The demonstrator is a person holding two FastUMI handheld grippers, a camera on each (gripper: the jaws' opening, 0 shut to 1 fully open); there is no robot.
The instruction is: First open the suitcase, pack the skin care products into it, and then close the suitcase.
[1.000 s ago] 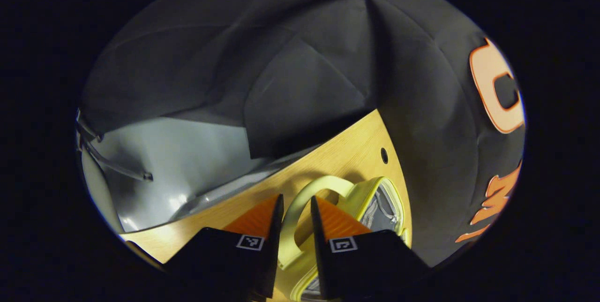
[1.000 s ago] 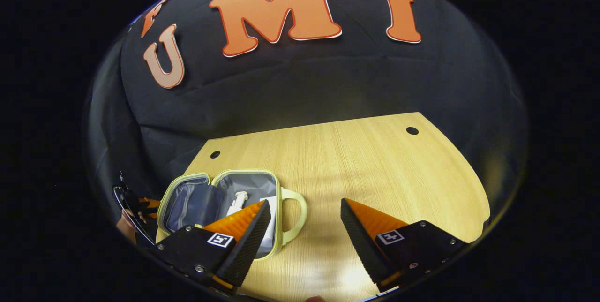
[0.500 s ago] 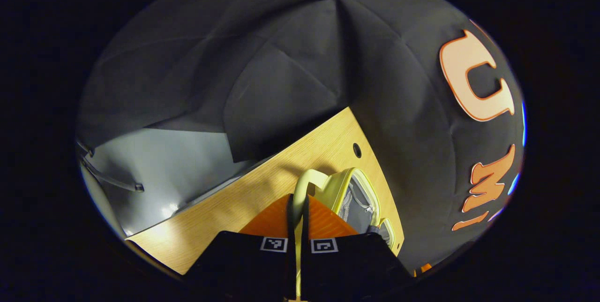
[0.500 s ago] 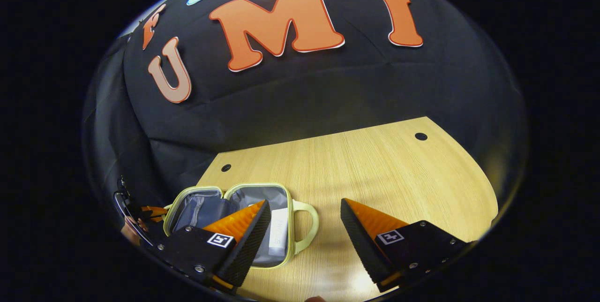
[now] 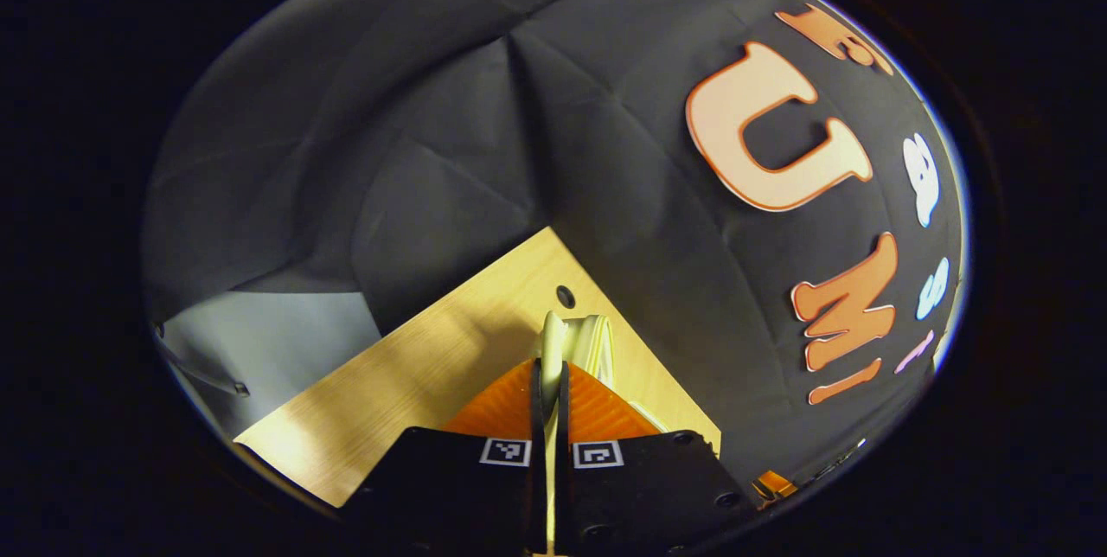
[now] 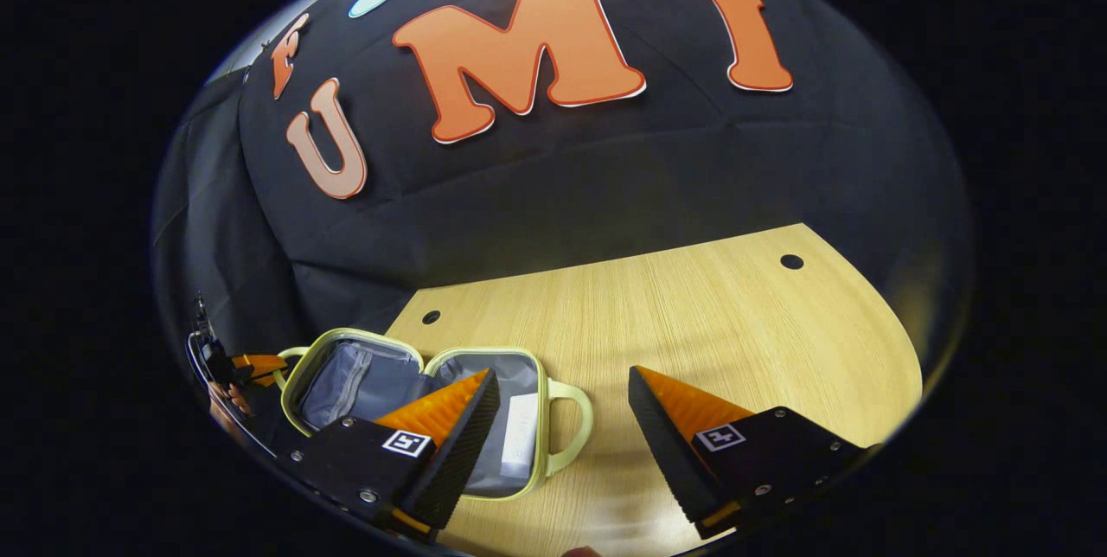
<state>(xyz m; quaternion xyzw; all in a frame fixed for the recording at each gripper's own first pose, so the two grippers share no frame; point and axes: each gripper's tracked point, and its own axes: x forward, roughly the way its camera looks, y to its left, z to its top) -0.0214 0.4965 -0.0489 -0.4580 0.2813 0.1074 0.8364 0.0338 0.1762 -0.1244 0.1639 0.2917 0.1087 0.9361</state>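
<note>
The small pale-green suitcase with grey lining [image 6: 415, 406] lies open on the far-left part of the light wooden table [image 6: 692, 323], its two halves side by side, long axis running left to right. One looped handle [image 6: 571, 427] points right; the other handle [image 5: 551, 341] points left and is pinched between the left gripper [image 5: 551, 393] fingers. A white oblong skin care product [image 6: 519, 440] lies in the right half; its label is unreadable. The right gripper [image 6: 562, 419] hovers near the suitcase's right side, fingers spread wide.
</note>
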